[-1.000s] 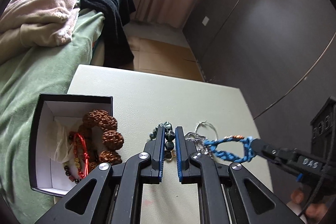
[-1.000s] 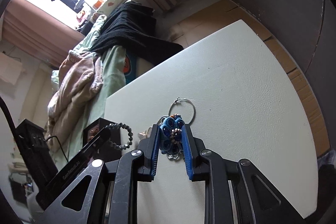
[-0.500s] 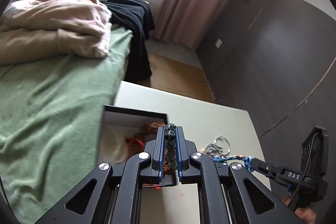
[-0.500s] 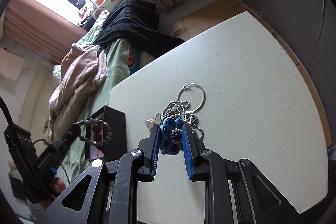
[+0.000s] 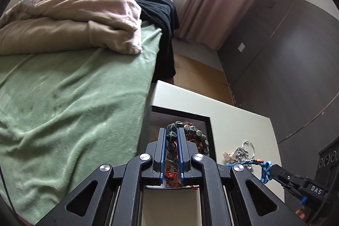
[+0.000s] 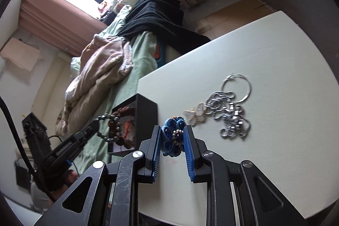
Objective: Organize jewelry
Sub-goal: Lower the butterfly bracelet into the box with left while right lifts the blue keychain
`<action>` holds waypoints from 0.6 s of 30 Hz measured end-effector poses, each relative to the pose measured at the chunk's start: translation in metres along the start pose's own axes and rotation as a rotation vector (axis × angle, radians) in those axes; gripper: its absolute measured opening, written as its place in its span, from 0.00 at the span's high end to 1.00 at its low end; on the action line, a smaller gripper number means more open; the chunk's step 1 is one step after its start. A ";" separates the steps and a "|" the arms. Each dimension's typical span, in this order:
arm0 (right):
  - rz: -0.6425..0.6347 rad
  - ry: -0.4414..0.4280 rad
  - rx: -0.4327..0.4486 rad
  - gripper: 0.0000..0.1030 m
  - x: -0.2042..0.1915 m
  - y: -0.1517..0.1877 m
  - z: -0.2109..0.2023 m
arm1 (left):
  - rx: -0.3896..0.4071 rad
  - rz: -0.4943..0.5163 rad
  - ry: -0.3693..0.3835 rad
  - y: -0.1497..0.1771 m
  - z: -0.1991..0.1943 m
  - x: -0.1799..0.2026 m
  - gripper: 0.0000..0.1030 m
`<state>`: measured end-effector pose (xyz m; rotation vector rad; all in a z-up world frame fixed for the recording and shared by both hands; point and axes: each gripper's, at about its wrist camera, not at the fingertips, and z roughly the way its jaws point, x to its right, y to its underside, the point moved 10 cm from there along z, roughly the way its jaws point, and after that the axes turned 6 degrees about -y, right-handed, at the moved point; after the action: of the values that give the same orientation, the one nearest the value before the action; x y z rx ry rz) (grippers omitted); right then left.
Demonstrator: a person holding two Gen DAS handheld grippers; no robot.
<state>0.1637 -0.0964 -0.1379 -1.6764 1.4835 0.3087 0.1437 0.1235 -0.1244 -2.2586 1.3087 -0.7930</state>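
With some pieces already boxed, the left gripper [image 5: 171, 137] clamped a green bead bracelet [image 5: 172, 136] above the black box [image 6: 146, 111], the right gripper [image 6: 172, 137] pinched a blue cord bracelet [image 6: 172, 136], and silver chains [image 6: 231, 111] ahead of it waited.

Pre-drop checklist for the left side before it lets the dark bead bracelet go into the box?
1. Left gripper shut on the dark bead bracelet: ok.
2. Bracelet over the open black box: ok in the left wrist view; the right wrist view puts it near the box's outer edge.
3. Room in the box: cannot tell; brown bead bracelet and red cord already inside.
4. Right gripper shut on the blue bracelet, away from the box: ok.
5. Silver chain and white charm on the table, outside the drop path: ok.
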 end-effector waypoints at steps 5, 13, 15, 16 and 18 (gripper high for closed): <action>-0.012 -0.058 0.009 0.78 -0.022 0.001 0.008 | -0.005 -0.018 0.009 -0.003 0.001 -0.007 0.91; -0.034 -0.155 0.036 0.78 -0.057 -0.004 0.015 | -0.088 0.047 0.109 0.013 0.015 0.027 0.90; -0.035 -0.167 0.043 0.78 -0.061 -0.006 0.015 | -0.113 0.053 0.087 0.015 0.020 0.027 0.90; -0.035 -0.179 0.047 0.78 -0.064 -0.007 0.016 | -0.120 0.047 0.083 0.016 0.021 0.025 0.90; -0.031 -0.199 0.049 0.78 -0.069 -0.009 0.018 | -0.125 0.006 0.082 0.012 0.020 0.017 0.70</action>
<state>0.1591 -0.0364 -0.0982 -1.5801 1.3069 0.4067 0.1561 0.1041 -0.1424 -2.3398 1.4387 -0.8311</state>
